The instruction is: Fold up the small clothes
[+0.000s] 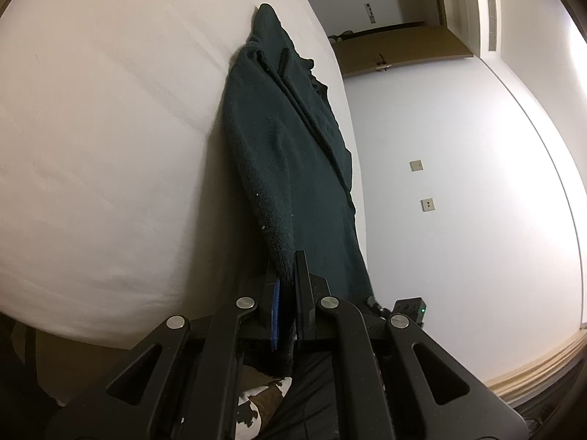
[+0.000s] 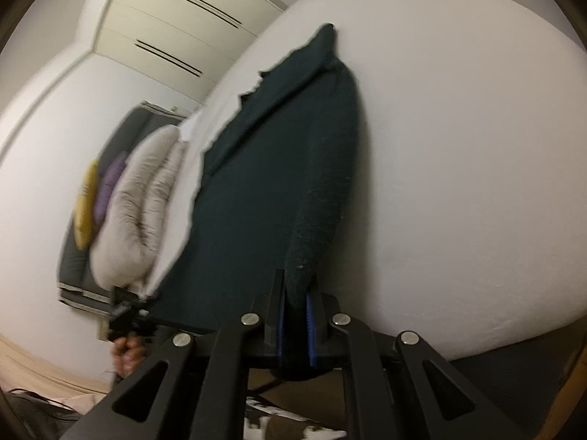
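Left gripper: the left gripper (image 1: pixel 288 275) is sitting at 6 o'clock in its own view, fingers clenched tight on a thick edge of the dark green garment (image 1: pixel 293 154), with the knit running down between the blue pads.
Right gripper: the right gripper (image 2: pixel 297 289) is showing at 6 o'clock in its view too, fingers pinching another rolled edge of the dark green garment (image 2: pixel 279 168).
Garment: it is stretching away from both grips toward 12 o'clock, held up along its near edge and lying in folds against the white bed (image 1: pixel 110 128), its far tip touching the sheet.
Other hand: in the right view, at 8 o'clock, a blurred hand (image 2: pixel 124 355) is gripping the other black tool by the garment's lower corner.
Bedding: a pale rumpled duvet (image 2: pixel 139 201) is bunching at 9 o'clock in the right view, yellow and purple cushions just behind it.
Room: a wooden door (image 1: pixel 396 49) is standing at 1 o'clock in the left view, two wall switches near 3 o'clock.
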The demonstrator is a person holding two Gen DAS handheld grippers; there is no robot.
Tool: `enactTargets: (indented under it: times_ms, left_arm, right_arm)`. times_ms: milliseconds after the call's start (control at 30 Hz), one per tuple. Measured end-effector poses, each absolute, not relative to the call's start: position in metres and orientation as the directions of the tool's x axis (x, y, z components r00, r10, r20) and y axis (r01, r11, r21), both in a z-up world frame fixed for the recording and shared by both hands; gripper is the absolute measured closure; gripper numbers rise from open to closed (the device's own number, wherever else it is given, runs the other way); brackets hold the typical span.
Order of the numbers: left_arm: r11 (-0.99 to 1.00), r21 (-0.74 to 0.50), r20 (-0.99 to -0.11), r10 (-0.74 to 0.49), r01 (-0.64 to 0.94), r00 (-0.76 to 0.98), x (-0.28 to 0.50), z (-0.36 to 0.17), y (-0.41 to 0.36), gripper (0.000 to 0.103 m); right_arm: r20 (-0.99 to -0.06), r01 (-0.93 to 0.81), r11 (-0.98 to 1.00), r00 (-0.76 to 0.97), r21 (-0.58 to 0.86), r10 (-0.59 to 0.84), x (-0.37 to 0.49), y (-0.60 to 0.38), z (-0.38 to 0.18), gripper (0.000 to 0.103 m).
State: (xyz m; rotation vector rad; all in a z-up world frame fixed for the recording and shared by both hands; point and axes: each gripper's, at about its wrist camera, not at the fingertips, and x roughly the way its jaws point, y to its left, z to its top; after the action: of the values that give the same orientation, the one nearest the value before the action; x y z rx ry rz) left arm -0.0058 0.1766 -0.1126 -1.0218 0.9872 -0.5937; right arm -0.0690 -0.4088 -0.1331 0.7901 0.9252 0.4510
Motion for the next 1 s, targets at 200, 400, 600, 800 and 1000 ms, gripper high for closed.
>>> enactTargets:
  times_ms: [200,400,600,800,1000]
  left_arm:
    - [0.411,-0.911,-0.352,-0.804,0.020,0.479,0.004,-0.098,0.182,0.098]
    - [0.403,-0.913,-0.321,-0.807,0.064,0.495,0.043,-0.066,0.180,0.098]
    - [0.437,-0.895,-0.333,-0.789,0.090,0.517,0.125,-0.035,0.173,0.098]
    - [0.458,-0.889,-0.370,-0.759,0.034,0.536,0.240,-0.028,0.175,0.098]
    - [0.470,-0.879,-0.427,-0.692,-0.086,0.582,0.353,-0.051,0.181,0.098]
  right_arm:
    - [-0.464,-0.074,0.587,0.538,0.806,0.704,-0.044,-0.404,-0.111,0.093]
    - [-0.408,-0.087,0.536,0.549,0.840,0.729,0.011,-0.400,-0.094,0.093]
    - [-0.386,-0.064,0.510,0.575,0.858,0.721,0.092,-0.399,-0.082,0.094]
    - [-0.379,0.012,0.474,0.619,0.880,0.688,0.196,-0.407,-0.085,0.094]
    - [-0.463,0.187,0.471,0.668,0.862,0.582,0.278,-0.427,-0.122,0.093]
